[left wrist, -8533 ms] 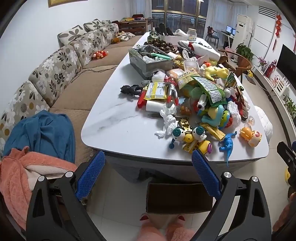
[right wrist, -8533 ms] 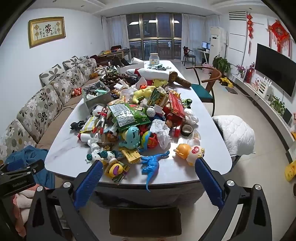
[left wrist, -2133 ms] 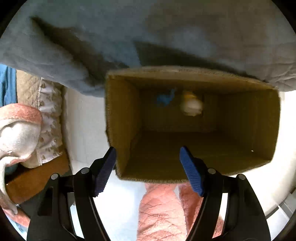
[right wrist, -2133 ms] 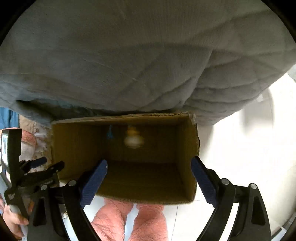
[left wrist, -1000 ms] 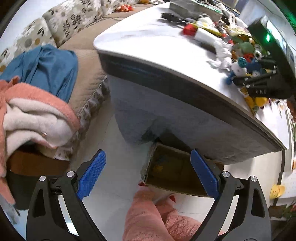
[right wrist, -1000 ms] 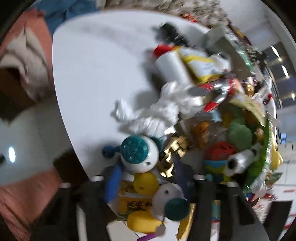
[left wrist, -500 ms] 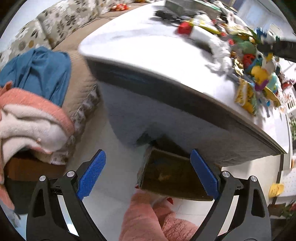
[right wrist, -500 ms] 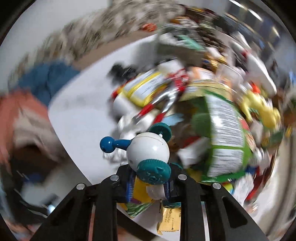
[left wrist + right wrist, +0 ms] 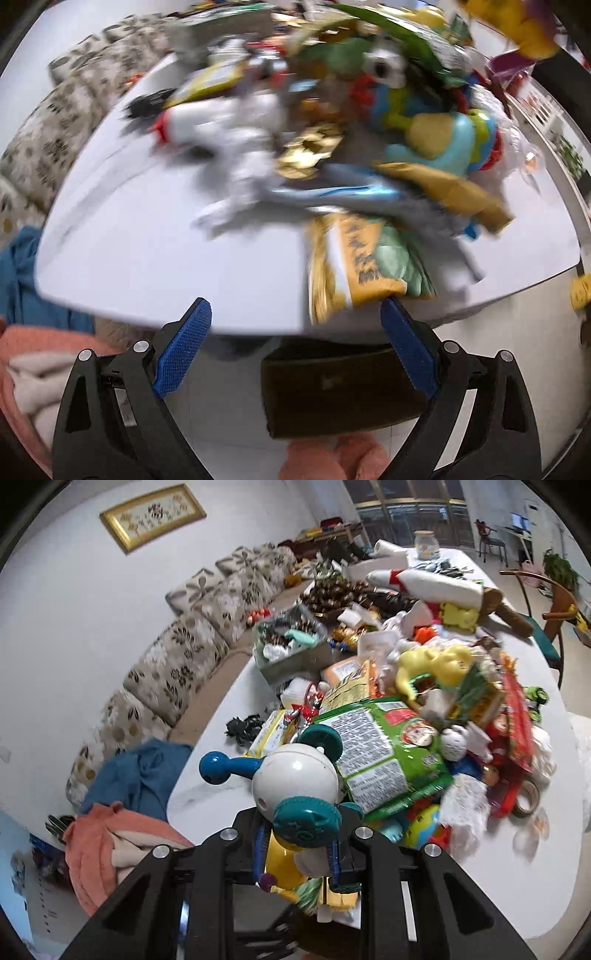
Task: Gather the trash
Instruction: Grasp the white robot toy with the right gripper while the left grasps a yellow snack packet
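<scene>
Right claw (image 9: pixel 297 843), low centre of frame, pinches a white-and-teal toy (image 9: pixel 295 786) above the table (image 9: pixel 207 768) edge; left claw (image 9: pixel 295 347) spread wide, cardboard box (image 9: pixel 332 391) between its tips.

Your white table (image 9: pixel 207 775) carries a heap of toys and wrappers (image 9: pixel 424 709); a cardboard box (image 9: pixel 332 391) sits on the floor (image 9: pixel 229 406).

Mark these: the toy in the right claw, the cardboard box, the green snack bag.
toy (image 9: pixel 295 779): right wrist view, white ball body.
box (image 9: pixel 332 391): left wrist view, dark near side wall.
green bag (image 9: pixel 380 753): right wrist view, printed back panel.
</scene>
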Demonstrator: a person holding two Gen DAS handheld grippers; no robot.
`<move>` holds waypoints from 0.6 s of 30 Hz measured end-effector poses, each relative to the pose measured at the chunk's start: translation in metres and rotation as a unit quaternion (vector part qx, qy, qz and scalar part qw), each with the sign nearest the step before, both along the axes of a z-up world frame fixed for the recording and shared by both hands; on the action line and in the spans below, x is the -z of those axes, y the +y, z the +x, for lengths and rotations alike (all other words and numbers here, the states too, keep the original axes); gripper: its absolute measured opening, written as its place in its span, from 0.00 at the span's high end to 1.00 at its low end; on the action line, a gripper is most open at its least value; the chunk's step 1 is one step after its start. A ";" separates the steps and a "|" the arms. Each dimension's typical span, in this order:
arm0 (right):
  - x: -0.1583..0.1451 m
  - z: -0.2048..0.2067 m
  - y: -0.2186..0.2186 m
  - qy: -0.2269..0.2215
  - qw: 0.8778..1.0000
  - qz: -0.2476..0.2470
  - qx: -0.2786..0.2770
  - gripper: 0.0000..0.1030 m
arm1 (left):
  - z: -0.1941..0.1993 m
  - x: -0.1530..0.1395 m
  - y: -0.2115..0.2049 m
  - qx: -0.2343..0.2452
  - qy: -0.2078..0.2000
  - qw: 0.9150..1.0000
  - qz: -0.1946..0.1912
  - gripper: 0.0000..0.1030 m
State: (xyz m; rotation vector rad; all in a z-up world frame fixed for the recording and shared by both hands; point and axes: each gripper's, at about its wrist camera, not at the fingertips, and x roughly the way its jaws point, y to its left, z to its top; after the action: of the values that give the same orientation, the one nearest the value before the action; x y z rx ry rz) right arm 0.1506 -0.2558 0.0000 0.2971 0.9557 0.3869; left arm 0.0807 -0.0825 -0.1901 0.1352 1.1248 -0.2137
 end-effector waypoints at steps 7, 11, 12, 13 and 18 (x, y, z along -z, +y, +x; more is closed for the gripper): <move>-0.013 -0.040 -0.024 -0.013 0.999 0.023 0.018 0.76 | 0.010 0.001 -0.016 0.027 0.023 0.998 -0.052 0.12; -0.012 -0.055 -0.033 -0.014 0.999 0.040 0.028 0.76 | 0.016 -0.001 -0.005 0.036 0.031 0.993 -0.105 0.12; -0.011 -0.057 -0.035 -0.014 0.999 0.042 0.032 0.76 | 0.018 -0.001 -0.006 0.034 0.027 0.995 -0.090 0.12; -0.010 -0.060 -0.037 -0.013 0.998 0.046 0.035 0.76 | 0.021 0.000 -0.008 0.036 0.025 0.996 -0.075 0.12; -0.007 -0.064 -0.046 -0.010 0.997 0.058 0.051 0.76 | 0.023 -0.001 -0.031 0.064 0.006 0.998 -0.001 0.29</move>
State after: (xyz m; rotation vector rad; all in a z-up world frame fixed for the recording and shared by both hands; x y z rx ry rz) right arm 0.0864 -0.3023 0.0067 0.4442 0.8957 0.3513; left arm 0.1037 -0.1131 -0.1886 0.2048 1.1283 -0.3300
